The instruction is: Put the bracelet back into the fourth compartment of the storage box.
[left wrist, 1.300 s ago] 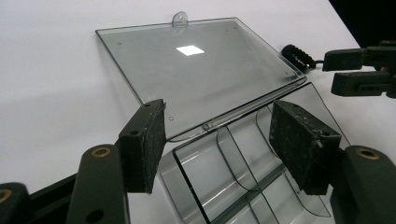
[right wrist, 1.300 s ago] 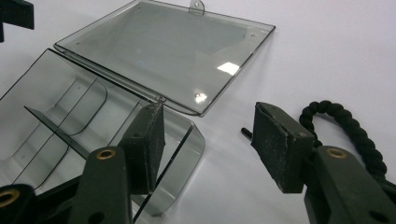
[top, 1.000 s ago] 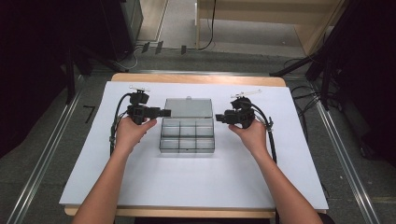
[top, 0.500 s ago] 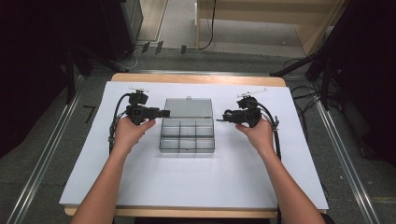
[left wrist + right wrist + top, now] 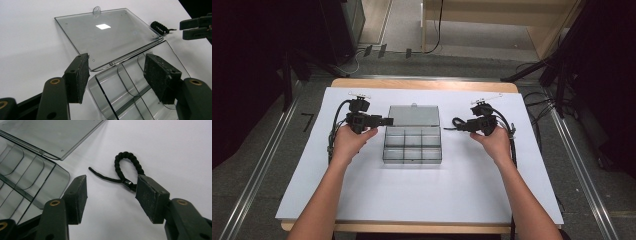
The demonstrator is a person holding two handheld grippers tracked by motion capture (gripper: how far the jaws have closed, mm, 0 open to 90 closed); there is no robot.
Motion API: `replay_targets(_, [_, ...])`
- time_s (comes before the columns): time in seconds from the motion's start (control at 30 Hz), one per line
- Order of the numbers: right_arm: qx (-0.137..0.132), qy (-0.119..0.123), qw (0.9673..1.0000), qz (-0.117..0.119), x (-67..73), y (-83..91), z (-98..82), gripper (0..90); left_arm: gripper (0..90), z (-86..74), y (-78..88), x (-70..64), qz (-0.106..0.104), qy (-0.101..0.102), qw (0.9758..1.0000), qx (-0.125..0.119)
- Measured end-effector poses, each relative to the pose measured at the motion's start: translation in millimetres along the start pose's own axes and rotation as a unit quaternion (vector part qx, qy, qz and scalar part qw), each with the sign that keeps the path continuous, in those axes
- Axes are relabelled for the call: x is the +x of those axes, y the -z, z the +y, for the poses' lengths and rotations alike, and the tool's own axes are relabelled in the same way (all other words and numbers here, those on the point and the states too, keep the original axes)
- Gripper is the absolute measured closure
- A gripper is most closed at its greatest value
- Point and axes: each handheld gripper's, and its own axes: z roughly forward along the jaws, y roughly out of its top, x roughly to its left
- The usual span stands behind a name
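Observation:
A clear plastic compartment box (image 5: 412,146) stands open mid-table, its lid (image 5: 413,115) lying flat behind it. My left gripper (image 5: 387,121) points right at the box's far-left corner; in the left gripper view it (image 5: 116,75) is open over the hinge, with lid (image 5: 107,35) and compartments (image 5: 125,85) ahead. A black braided cord loop (image 5: 455,123) lies on the table just right of the box. My right gripper (image 5: 467,125) points left at it. In the right gripper view it (image 5: 112,195) is open, having just widened slightly, with the cord (image 5: 126,161) ahead, its clasp beside the right pad.
White paper (image 5: 422,195) covers the tabletop, with bare space in front of the box. The right gripper (image 5: 197,27) shows far off in the left gripper view, near the cord (image 5: 160,27). Cables trail from both grippers. Dark stands and rails flank the table.
My right hand has drawn a little to the right, away from the box, and the cord now shows on the table in front of its jaws. The left hand has stayed put.

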Motion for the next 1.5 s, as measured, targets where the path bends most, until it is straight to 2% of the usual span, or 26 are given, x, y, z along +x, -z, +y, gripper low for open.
replay_targets(0.37, [0.016, -0.011, 0.9998, -0.005, -11.3, 1.2, 0.6, 39.9, 37.7, -0.9, 0.1, -0.6, 0.003, -0.002, 1.0000, 0.004])
replay_targets(0.8, [0.035, -0.015, 0.9991, -0.019, -19.5, -6.9, -0.1, 37.2, 37.6, -2.1, 0.4, -0.5, 0.001, -0.004, 1.0000, 0.007])
replay_targets(1.23, [0.043, 0.003, 0.9987, -0.028, -13.5, -28.3, 11.5, 35.7, 37.6, -4.3, 2.7, 3.0, 0.007, 0.001, 1.0000, 0.005])
replay_targets(1.3, [0.054, 0.007, 0.9980, -0.033, -13.0, -33.4, 14.1, 35.5, 37.6, -4.5, 3.1, 3.3, 0.007, 0.002, 1.0000, 0.006])
replay_targets(1.5, [0.061, 0.013, 0.9972, -0.042, -10.9, -47.6, 18.4, 35.9, 37.7, -5.3, 5.3, 5.2, 0.009, 0.005, 0.9999, 0.003])
